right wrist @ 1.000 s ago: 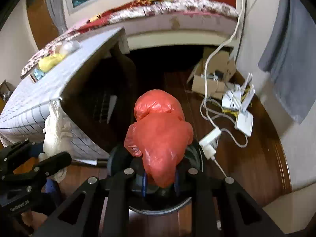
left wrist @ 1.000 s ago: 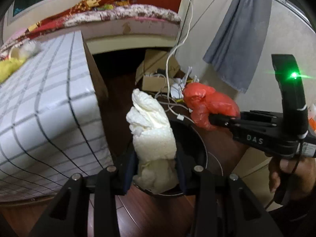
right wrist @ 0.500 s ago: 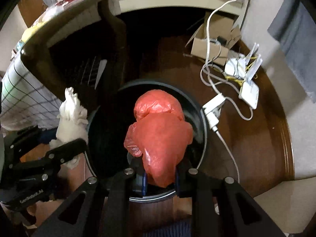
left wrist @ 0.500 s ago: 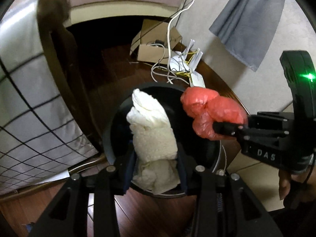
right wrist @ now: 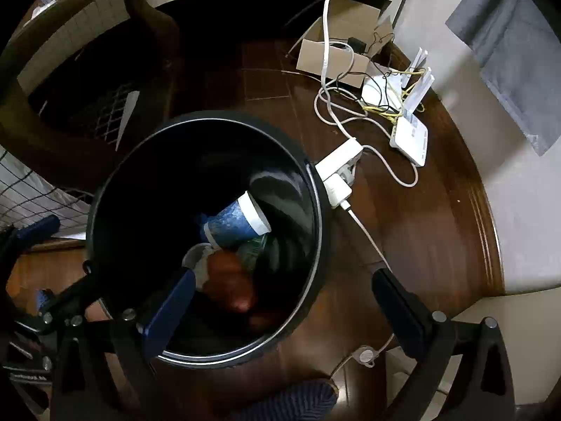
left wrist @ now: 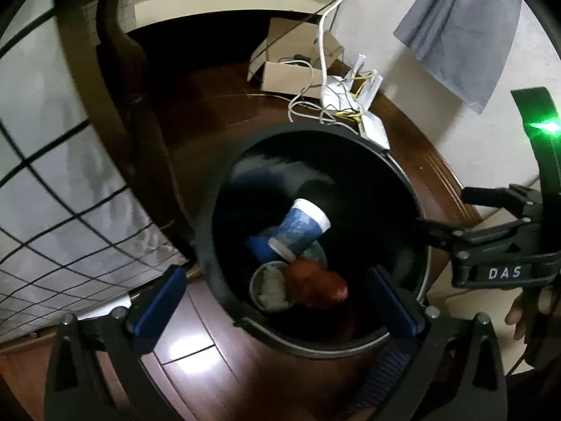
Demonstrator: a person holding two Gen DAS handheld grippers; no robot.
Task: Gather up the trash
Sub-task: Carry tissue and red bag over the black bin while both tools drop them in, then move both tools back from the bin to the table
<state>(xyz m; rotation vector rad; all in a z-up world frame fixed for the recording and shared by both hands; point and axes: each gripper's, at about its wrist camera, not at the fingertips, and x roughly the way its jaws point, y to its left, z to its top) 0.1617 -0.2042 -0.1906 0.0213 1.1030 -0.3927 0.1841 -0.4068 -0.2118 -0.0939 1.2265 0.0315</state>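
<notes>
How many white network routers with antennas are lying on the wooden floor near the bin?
2. One router lies flat on the floor right of the black bin. The other router sits just behind it, among the cables, beside the cardboard box. Cables may hide more.

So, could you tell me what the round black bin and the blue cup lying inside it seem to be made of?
Round black bin: probably glossy plastic or coated metal; its wall reflects light, with a thin silvery rim. Blue cup: likely paper; matte mottled print, white rolled lip.
</notes>
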